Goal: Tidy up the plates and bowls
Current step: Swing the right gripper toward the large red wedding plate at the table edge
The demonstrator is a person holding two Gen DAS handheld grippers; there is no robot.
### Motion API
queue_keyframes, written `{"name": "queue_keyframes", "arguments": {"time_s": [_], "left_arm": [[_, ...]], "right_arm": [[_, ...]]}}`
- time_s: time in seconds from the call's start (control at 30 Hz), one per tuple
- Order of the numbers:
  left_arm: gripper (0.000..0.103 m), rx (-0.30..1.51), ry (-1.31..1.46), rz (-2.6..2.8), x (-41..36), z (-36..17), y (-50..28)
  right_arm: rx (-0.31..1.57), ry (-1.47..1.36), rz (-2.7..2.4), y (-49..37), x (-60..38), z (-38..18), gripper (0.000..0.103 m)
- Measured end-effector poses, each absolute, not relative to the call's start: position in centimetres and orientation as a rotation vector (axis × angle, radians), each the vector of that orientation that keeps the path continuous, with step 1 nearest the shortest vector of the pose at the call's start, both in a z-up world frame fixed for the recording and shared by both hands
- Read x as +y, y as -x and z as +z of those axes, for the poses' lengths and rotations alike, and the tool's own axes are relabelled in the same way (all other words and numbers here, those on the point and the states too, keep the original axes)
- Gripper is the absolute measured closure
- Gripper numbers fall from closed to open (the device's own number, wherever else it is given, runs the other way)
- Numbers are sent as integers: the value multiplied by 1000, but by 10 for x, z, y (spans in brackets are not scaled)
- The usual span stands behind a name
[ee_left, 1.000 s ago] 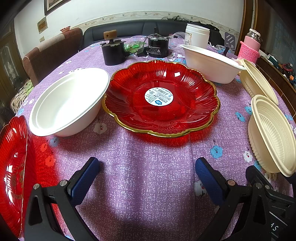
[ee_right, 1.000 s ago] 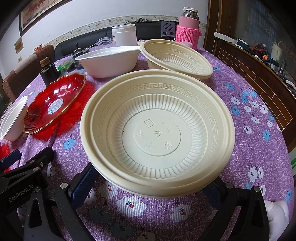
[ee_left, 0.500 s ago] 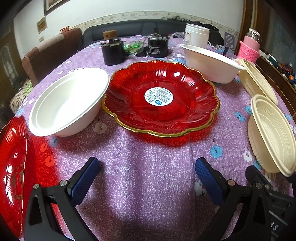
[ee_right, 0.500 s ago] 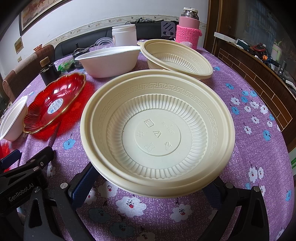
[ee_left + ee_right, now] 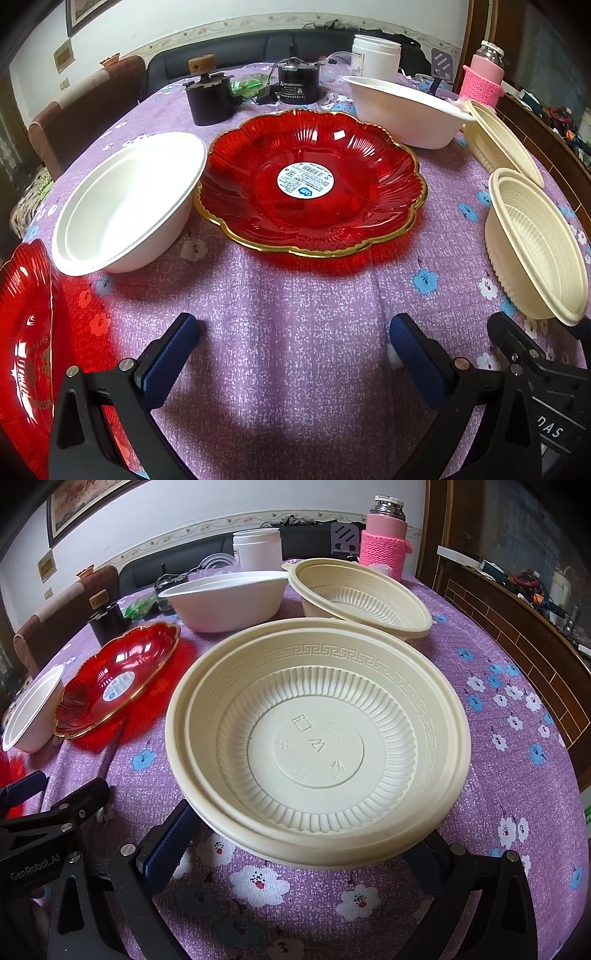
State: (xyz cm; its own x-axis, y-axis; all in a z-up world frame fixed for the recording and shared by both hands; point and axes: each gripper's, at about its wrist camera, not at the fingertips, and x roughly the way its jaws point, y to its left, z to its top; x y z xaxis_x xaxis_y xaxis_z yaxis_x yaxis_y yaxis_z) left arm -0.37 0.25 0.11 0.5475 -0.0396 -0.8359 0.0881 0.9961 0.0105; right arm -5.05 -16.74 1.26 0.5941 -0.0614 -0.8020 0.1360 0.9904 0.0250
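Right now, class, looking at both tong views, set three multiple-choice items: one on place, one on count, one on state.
1. What sits just left of the gold-rimmed red plate?
A. white bowl
B. pink flask
C. black pot

2. How many cream ribbed bowls are there?
A. one
B. two
C. four

3. How are the left tongs?
A. open, holding nothing
C. shut on a plate
B. shut on a bowl

Answers: 1 A, the white bowl touches its rim. 2 B, near bowl and far bowl. 3 A, only tablecloth lies between the pads.
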Motion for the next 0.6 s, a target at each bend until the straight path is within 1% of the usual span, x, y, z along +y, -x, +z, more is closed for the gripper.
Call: {"name": "queue_keyframes", "arguments": {"time_s": [0.17,0.3,0.4,0.6], "left_arm": [[0,1006,-38,-82,7,2,19],[0,994,33,-150,11,14,45],[0,941,41,-169,12,30,66],[0,767,58,-203,21,89,125]], "right_arm": [[930,-81,-118,50,-167,13,1],[929,-83,-116,50,-166,12,1],[929,-84,-117,51,-167,12,1],[929,-82,-117,50,-167,12,1]]}}
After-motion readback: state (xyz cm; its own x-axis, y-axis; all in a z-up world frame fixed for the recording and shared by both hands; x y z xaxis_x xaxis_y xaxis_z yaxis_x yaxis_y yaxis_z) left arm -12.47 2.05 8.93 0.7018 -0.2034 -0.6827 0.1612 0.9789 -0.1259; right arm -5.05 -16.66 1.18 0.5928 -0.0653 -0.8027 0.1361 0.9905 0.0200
